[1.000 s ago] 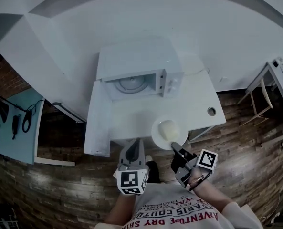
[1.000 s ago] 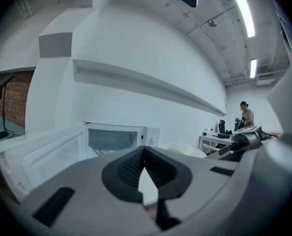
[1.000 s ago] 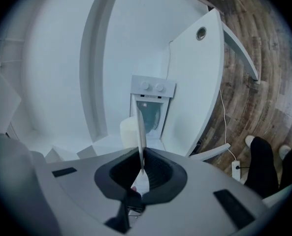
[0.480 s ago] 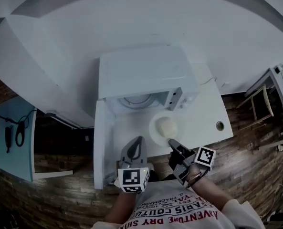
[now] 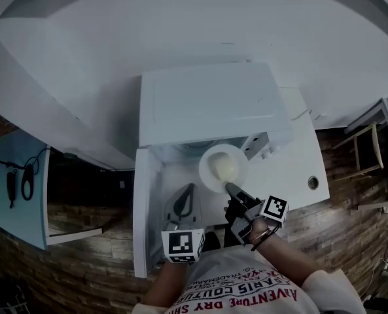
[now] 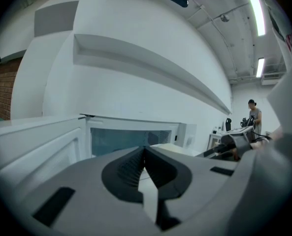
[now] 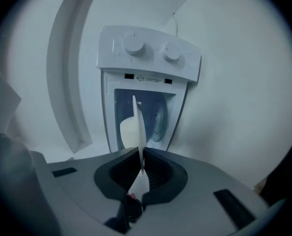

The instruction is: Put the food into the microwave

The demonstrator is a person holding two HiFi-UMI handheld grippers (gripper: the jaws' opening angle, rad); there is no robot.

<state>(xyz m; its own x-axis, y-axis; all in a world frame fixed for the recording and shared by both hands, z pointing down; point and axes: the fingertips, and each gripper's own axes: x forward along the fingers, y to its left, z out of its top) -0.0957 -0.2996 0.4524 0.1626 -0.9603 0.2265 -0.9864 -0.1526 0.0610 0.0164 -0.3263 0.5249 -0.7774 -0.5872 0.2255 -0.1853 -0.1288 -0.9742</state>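
A white microwave (image 5: 207,103) stands on a white table (image 5: 292,169) with its door (image 5: 143,208) swung open to the left. A white plate (image 5: 210,172) carrying a pale mound of food (image 5: 226,169) hangs at the mouth of the microwave's chamber. My right gripper (image 5: 230,188) is shut on the plate's near rim. In the right gripper view the plate (image 7: 138,127) shows edge-on between the pads, the food (image 7: 127,132) on its left, the chamber behind. My left gripper (image 5: 188,195) is shut and empty, left of the plate, pointing at the chamber (image 6: 131,139).
The microwave's control panel with two knobs (image 7: 148,48) lies right of the chamber. The open door (image 6: 32,146) flanks my left gripper. A cable hole (image 5: 313,182) is in the table's right part. A chair (image 5: 367,142) stands at the right, a teal desk (image 5: 17,188) at the left.
Both grippers have moved forward towards the microwave. The plate with the food went from the table's front edge to the chamber's mouth, still held by my right gripper.
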